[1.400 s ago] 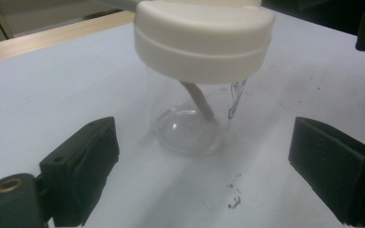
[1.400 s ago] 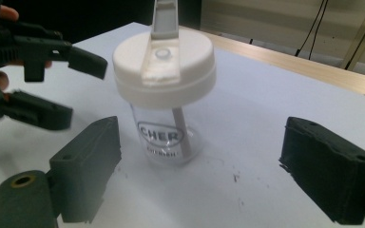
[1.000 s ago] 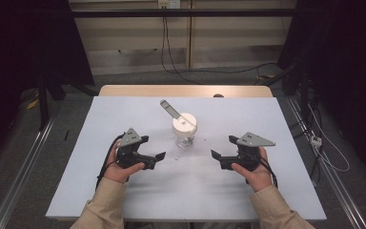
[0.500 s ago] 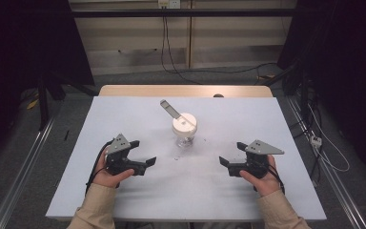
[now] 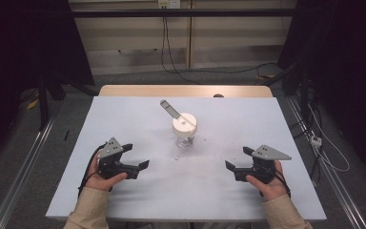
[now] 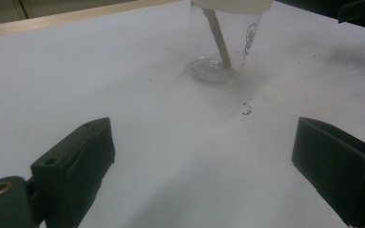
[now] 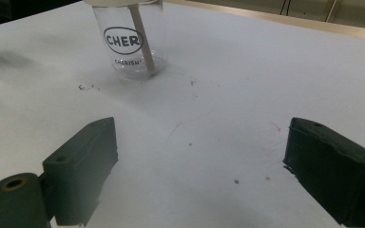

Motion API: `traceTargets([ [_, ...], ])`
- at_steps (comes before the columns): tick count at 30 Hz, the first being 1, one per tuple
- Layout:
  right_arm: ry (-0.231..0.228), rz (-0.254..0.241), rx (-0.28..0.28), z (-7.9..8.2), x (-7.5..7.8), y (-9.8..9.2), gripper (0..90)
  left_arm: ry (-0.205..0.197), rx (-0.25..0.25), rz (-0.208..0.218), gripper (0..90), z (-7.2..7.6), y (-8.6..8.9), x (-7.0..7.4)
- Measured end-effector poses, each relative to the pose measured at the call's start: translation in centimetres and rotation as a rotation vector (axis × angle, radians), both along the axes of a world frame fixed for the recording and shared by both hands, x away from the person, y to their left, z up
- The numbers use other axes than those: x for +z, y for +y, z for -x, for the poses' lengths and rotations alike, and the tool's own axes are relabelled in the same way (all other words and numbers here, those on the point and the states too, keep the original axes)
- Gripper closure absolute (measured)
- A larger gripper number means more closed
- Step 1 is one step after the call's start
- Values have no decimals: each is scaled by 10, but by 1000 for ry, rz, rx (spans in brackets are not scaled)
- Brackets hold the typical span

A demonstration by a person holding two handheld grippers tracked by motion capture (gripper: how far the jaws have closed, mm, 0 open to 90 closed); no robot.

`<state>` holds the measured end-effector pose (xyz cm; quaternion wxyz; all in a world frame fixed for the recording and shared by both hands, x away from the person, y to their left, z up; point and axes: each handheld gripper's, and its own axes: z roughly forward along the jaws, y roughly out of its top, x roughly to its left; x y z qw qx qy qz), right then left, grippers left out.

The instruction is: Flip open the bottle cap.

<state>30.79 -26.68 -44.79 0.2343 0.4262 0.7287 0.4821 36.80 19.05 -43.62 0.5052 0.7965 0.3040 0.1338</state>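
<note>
We hold the left gripper (image 5: 134, 157) and right gripper (image 5: 236, 161), fingers wide and empty, low at the worktop's (image 5: 124, 119) near corners, flanking the lidded clear cup (image 5: 184, 130) with stirrer (image 5: 170, 109) at centre

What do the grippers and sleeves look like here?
Both the left gripper and the right gripper are black, with two blocky jaws, a grey three-cornered plate on top and a black cable trailing. Brass-coloured eyelet beside each left jaw. Sleeves are tan.

Clear glossy plastic cup (image 7: 132, 47) on a matt white table (image 5: 124, 119).
</note>
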Motion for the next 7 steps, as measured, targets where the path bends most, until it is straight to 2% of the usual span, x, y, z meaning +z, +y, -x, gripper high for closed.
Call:
traceTargets([
  [7,10,5,-11,1,-3,-3,104,10,23,14,66,1,8,-3],
])
